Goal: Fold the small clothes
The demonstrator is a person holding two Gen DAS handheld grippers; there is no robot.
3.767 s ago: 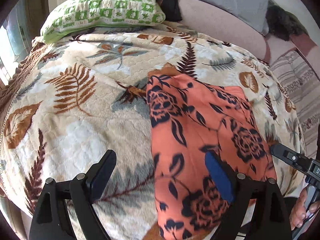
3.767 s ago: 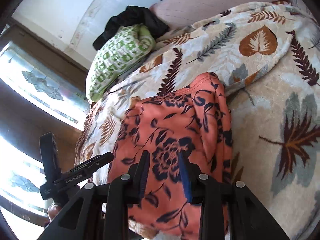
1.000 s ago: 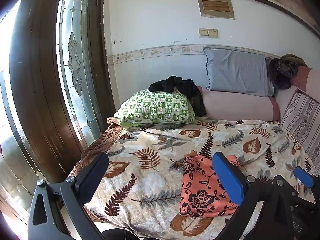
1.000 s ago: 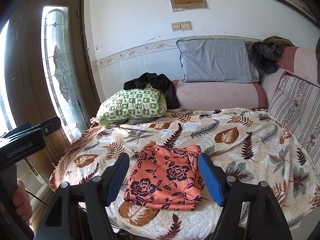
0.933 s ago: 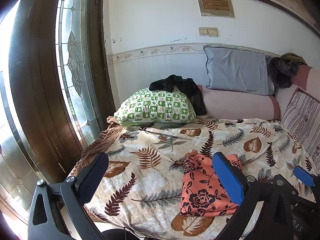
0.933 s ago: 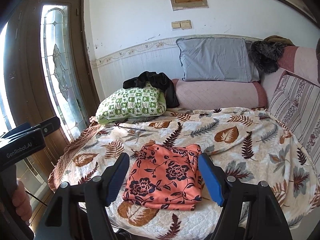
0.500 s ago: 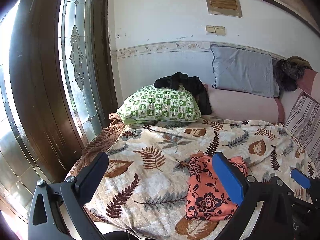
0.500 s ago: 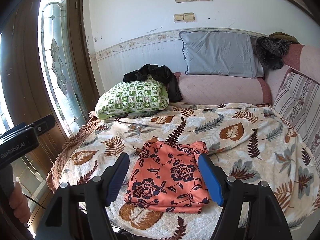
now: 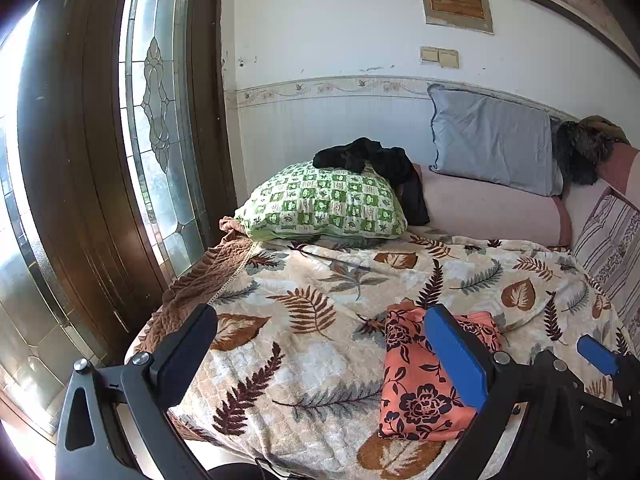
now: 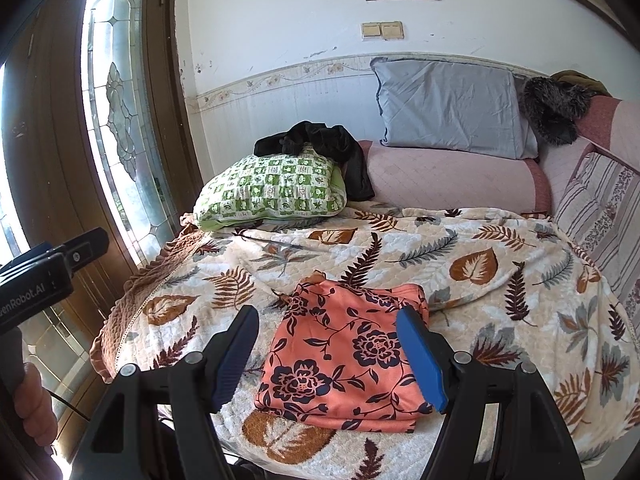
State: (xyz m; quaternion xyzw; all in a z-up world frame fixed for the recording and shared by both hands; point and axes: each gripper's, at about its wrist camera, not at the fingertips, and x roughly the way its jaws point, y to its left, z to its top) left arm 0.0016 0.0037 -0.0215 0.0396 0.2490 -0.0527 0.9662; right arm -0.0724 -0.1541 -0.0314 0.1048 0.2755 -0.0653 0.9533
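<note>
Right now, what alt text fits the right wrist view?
A folded orange floral garment lies on a leaf-patterned blanket, framed by the open, empty right gripper. Behind it a green checked pillow carries a black garment; the left gripper shows at left.

Bright daylight through the glass door (image 9: 156,128) blows out the left edge; sharp frames, fisheye-bent corners.

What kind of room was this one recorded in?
Most likely a home sitting room or bedroom: a daybed or sofa under a leaf-print blanket with a green checked pillow, beside a wooden door with leaded glass. A folded orange floral garment lies on the blanket.
</note>
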